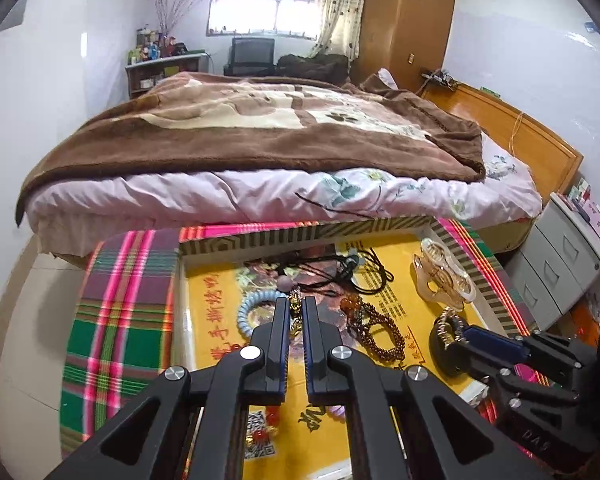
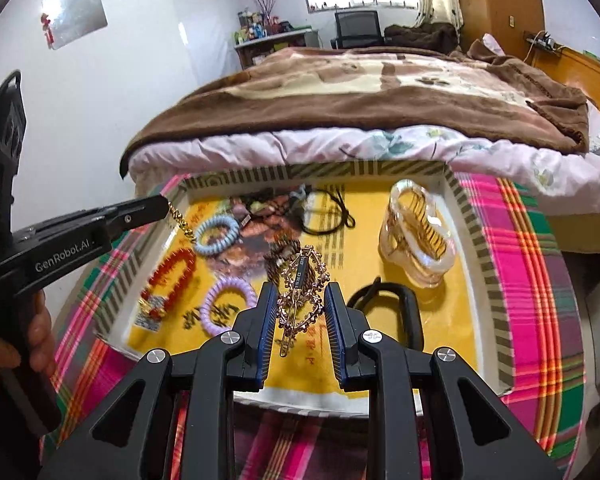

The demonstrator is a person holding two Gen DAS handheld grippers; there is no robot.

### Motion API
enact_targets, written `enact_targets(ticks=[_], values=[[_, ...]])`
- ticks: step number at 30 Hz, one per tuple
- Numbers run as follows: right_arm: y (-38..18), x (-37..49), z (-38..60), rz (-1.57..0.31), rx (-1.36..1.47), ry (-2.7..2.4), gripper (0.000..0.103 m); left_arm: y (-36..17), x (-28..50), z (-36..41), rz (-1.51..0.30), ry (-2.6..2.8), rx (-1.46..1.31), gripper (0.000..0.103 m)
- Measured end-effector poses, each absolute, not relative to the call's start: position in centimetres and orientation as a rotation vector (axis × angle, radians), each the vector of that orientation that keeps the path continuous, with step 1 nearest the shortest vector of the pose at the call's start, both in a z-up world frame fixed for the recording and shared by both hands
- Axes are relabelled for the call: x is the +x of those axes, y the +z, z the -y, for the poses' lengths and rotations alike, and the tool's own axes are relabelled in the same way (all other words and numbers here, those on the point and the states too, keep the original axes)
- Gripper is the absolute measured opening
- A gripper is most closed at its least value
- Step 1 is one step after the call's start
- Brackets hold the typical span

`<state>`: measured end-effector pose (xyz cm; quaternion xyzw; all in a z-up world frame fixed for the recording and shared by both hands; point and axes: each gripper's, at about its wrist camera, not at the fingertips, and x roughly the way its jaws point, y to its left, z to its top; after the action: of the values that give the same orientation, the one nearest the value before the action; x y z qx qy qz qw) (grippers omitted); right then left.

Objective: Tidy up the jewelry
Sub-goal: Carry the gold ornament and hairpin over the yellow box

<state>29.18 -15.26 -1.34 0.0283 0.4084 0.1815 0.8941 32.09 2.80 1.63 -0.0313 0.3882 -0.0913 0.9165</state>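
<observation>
My left gripper [image 1: 295,300] is shut on a gold chain [image 1: 294,314], which dangles from its tip over the tray's left side in the right wrist view [image 2: 179,218]. My right gripper [image 2: 300,290] is shut on a rhinestone hair clip [image 2: 302,300] above the tray's front middle. The tray [image 2: 340,168] is a striped box lid with a yellow liner. In it lie a blue spiral hair tie [image 2: 216,234], a purple spiral hair tie [image 2: 228,304], a red bead bracelet [image 2: 172,276], a brown bead bracelet [image 1: 376,328], a clear claw clip [image 2: 416,236] and a black cord necklace [image 2: 328,212].
A black band [image 2: 396,304] lies at the tray's front right. The tray rests on a plaid cloth [image 1: 120,300] over a round surface. A bed with a brown blanket [image 1: 260,132] stands right behind it. Grey drawers [image 1: 556,272] stand at the right. A hand [image 2: 40,340] holds the left gripper.
</observation>
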Motion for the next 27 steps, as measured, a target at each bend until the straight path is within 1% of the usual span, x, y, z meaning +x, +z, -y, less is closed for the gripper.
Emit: enact_targets(ticks=[9,27], values=[[-3.2,29.5,15.4,-0.895,0.020,0.359,0.025,-1.8,33.3,-1.8,-0.882,-0.208,-0.066,0.006],[-3.6,29.4,13.9,-0.891,-0.089,0.332,0.025,-3.8,33.2,-0.7,-0.928,-0.190,-0.032,0.006]])
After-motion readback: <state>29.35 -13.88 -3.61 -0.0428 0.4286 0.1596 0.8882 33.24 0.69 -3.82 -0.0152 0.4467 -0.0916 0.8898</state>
